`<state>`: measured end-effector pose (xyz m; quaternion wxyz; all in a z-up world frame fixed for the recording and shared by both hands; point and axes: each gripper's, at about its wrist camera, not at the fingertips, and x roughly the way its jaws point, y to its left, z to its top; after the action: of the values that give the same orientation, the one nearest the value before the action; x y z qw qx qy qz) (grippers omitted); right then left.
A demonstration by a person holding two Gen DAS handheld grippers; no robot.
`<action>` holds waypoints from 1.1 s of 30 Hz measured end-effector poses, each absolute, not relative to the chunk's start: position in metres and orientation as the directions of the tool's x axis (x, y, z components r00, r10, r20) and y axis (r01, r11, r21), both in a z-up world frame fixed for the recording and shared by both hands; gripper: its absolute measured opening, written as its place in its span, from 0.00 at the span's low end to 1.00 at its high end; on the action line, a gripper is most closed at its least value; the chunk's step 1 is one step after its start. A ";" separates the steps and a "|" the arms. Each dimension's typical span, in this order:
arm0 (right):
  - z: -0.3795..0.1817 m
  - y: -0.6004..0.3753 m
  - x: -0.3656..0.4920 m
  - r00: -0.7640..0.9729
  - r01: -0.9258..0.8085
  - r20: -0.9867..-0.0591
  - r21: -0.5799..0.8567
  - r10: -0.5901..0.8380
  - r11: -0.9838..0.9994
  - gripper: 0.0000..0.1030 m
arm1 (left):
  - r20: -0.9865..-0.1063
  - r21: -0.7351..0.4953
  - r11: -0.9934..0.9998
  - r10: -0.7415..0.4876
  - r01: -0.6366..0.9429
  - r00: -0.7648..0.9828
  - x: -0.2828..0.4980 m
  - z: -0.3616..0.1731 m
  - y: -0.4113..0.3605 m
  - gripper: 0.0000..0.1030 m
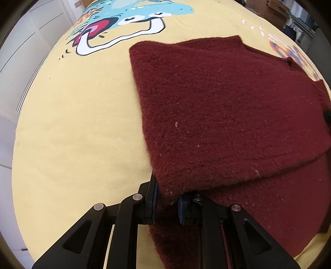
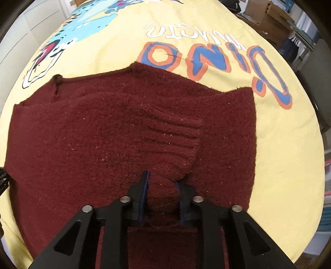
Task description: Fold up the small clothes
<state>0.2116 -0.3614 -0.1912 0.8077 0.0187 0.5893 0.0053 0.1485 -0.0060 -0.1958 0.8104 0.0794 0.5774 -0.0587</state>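
A dark red knitted sweater (image 1: 223, 107) lies on a yellow printed cloth (image 1: 72, 128); it also shows in the right wrist view (image 2: 86, 140). My left gripper (image 1: 167, 198) is shut on a lifted corner of the sweater's folded layer, above a lower layer. My right gripper (image 2: 162, 196) is shut on the bunched ribbed cuff of a sleeve (image 2: 171, 132) that lies across the sweater's body. A bit of the left gripper shows at the left edge of the right wrist view (image 2: 3, 175).
The yellow cloth (image 2: 289, 144) carries a cartoon dinosaur print (image 1: 128, 18) and blue-orange letters (image 2: 206, 60). White cabinets (image 1: 24, 41) stand at the left. Cardboard boxes (image 2: 269, 14) and shelves stand at the far right.
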 end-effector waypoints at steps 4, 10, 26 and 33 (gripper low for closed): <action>-0.176 -0.375 0.199 0.362 0.014 -0.930 0.071 0.061 0.997 0.73 | -0.943 0.062 0.982 -0.001 0.179 0.334 0.147 -0.191 -0.007 0.15; -0.131 -0.392 0.169 0.466 0.002 -0.883 0.070 0.061 0.998 0.94 | -0.931 0.054 0.991 0.004 0.126 0.366 0.147 -0.165 0.002 0.71; -0.145 -0.308 0.153 0.484 -0.066 -0.872 0.051 0.077 0.996 1.00 | -0.877 -0.012 0.978 -0.110 0.207 0.468 0.151 -0.124 -0.080 0.99; -0.201 -0.287 0.159 0.430 -0.105 -0.902 -0.012 0.035 0.994 0.99 | -0.912 0.043 0.975 -0.050 0.216 0.407 0.171 -0.186 -0.112 0.99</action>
<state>0.1588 -0.2873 -0.2010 0.8449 -0.0331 0.5323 0.0415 0.1712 -0.1118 -0.1857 0.8351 0.0771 0.5388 -0.0798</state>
